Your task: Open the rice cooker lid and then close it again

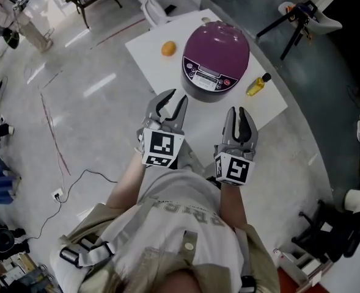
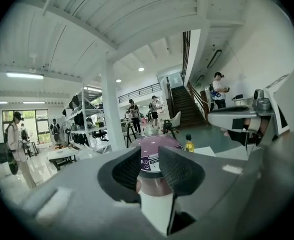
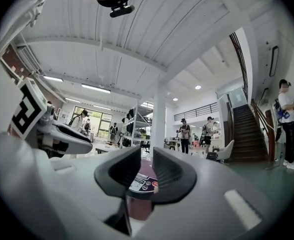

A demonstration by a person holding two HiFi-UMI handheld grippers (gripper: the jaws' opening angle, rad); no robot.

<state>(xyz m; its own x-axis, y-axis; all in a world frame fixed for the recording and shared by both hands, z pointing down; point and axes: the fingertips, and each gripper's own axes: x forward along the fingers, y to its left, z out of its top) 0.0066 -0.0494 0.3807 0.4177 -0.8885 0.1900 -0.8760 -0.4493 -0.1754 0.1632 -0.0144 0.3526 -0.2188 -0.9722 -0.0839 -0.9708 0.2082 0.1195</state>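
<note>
The left gripper (image 1: 172, 102) has its two grey jaws drawn close, with only a narrow gap between them and nothing held. In its own view (image 2: 150, 156) the slit shows just the cooker beyond. The right gripper (image 1: 238, 118) stands the same way, with its jaws nearly together and empty, and a thin gap shows in the right gripper view (image 3: 147, 156). Both point away from the person, side by side but not touching (each carries its black-and-white marker cube at the back).

Ahead of them, clear of both tips, sits the round purple rice cooker with a grey base (image 1: 216, 57). Its domed lid is down and its control panel faces the grippers. It stands on the white rectangular table (image 1: 155, 66), roughly in line with the gap between the two tools.

A small round orange fruit (image 1: 168, 49) lies to the cooker's left. A small yellow bottle with a dark cap (image 1: 258, 84) stands to its right, near the table's edge. The pale glossy floor (image 1: 94, 121) spreads around the table.
</note>
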